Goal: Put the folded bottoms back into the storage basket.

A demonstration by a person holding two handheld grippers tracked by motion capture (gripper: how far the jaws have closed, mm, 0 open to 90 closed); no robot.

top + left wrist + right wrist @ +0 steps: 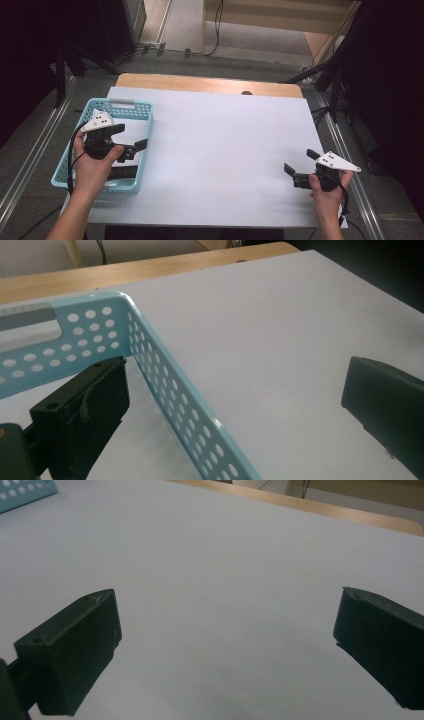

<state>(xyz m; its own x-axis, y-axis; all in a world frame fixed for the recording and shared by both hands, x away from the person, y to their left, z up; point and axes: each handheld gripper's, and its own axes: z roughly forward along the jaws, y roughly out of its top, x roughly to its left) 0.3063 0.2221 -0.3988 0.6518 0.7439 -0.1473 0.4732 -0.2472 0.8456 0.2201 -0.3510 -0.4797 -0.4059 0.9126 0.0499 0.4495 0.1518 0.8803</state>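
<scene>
A light blue perforated basket point(127, 109) sits at the left edge of the white worktop point(220, 150), its handle slot toward the far side. The left gripper point(131, 142) hangs over the basket's right wall, jaws spread wide with nothing between them; in the left gripper view one jaw is inside the basket point(150, 365) and the other is over the bare worktop point(260, 340). A dark flat item point(121, 172) lies on the basket floor near its near right corner, partly hidden by the hand. The right gripper point(299, 162) is held near the worktop's right edge, toward the near corner, jaws spread and empty, pointing left across the sheet.
</scene>
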